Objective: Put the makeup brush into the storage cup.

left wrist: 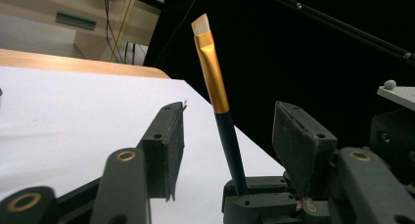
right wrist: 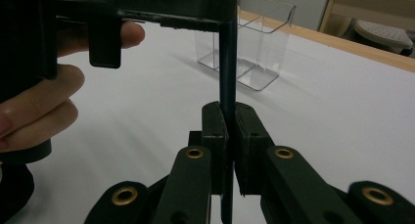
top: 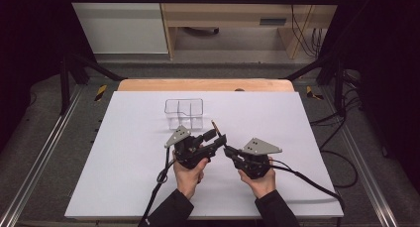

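A slim brush [left wrist: 215, 82] with a black handle, gold ferrule and pale bristles stands tilted above the white table [top: 124, 152]. My right gripper [right wrist: 229, 121] is shut on the low end of its handle [right wrist: 228, 62]. My left gripper [left wrist: 230, 141] is open, one jaw on each side of the handle, and neither pad touches it. In the high view the two grippers meet near the table's middle, left gripper [top: 218, 136] to the left of right gripper [top: 229, 150], with the brush [top: 215, 124] pointing away from me.
A clear plastic container [top: 184, 112] with inner compartments stands empty just beyond the grippers. The person's left hand [right wrist: 39, 97] is close on the left of the right gripper view. The table's right edge [left wrist: 215, 121] lies near the brush.
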